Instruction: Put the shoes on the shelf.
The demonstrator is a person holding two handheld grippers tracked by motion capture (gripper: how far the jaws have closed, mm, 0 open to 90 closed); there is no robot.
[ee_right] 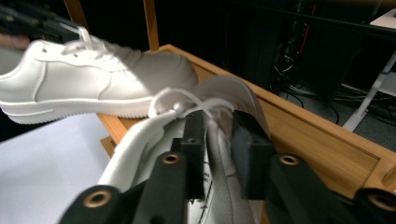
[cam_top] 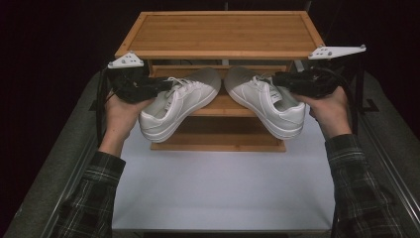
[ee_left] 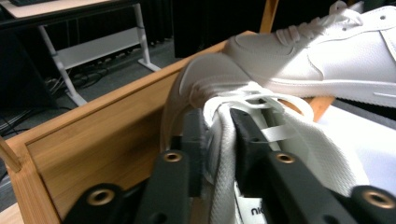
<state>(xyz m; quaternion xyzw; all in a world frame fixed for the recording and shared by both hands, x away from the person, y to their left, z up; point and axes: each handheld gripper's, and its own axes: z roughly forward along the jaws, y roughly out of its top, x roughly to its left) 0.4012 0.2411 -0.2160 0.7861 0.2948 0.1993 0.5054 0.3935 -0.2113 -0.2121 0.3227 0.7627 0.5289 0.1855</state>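
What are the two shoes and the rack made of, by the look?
Left shoe and right shoe: white, smooth, faintly grained upper with stitched panels and punched holes, probably leather or a synthetic imitation; matte finish, flat woven laces, rubbery-looking sole. Rack: honey-coloured slatted boards with fine straight grain, likely bamboo or light wood, satin finish.

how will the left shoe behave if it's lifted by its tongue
The left shoe would likely dangle heel-down, since the left gripper holds only the soft tongue. The tongue looks floppy and may bend. The heel overhangs the shelf, so it could tip off.
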